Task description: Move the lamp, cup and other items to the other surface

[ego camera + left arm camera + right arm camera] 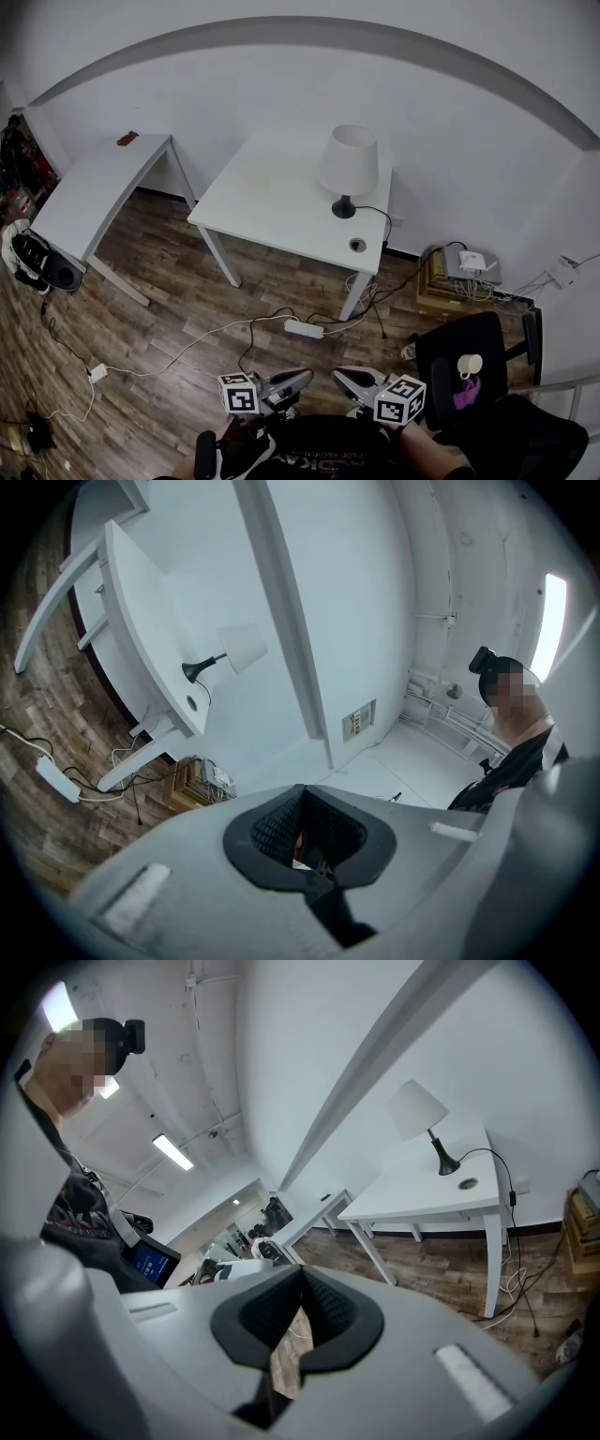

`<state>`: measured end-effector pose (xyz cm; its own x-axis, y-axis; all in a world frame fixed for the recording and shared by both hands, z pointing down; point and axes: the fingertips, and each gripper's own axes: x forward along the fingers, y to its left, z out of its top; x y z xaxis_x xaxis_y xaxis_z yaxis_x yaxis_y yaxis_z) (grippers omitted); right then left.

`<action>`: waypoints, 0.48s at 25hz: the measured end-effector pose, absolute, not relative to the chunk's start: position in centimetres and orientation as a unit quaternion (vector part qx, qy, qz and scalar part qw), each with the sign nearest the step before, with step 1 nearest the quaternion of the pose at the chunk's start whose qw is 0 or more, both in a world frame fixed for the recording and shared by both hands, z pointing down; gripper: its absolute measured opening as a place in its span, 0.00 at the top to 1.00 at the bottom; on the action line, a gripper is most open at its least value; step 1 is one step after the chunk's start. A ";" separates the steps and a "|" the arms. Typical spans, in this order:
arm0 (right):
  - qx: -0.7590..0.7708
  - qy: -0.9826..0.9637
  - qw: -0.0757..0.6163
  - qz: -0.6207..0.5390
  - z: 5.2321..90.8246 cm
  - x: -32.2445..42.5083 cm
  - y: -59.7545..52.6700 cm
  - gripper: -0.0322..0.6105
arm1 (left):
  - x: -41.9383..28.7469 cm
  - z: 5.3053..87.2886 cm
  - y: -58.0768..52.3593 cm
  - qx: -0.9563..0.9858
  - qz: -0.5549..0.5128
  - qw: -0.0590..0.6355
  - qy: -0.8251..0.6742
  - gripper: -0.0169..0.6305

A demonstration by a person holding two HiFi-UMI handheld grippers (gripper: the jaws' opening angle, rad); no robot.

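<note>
The white-shaded table lamp on a thin black stem (348,161) stands near the right edge of the white square worktop (267,202), probably light, top-heavy and tethered by its cord, so best pinched low on the stiff stem, while the left hand-held gripper (304,376) and right hand-held gripper (340,374), both closed and empty, are well apart from it.

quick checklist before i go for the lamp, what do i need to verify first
1. Grippers empty: ok. The left gripper and right gripper hold nothing.
2. Jaws open for a grasp: not ok, both are shut.
3. Lamp upright on the white table: ok.
4. Lamp cord free: not ok. It runs off the table edge, and where it ends cannot be told.
5. Cup located: ok, on the black chair.
6. Room on the other table: ok, only a small dark item at its far end.
</note>
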<state>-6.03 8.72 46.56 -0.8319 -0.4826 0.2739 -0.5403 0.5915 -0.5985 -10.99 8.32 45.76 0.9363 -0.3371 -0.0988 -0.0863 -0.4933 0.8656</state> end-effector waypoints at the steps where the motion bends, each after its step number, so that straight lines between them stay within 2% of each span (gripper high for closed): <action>1: 0.290 -0.890 0.038 0.349 46.5 -6.4 8.4 0.94 | -11.6 45.7 8.2 0.854 -0.129 0.488 -0.126 0.98; 12: 0.317 -0.877 -0.003 0.362 47.3 -11.4 6.0 0.89 | -19.8 46.4 7.1 0.848 -0.140 0.483 -0.168 0.98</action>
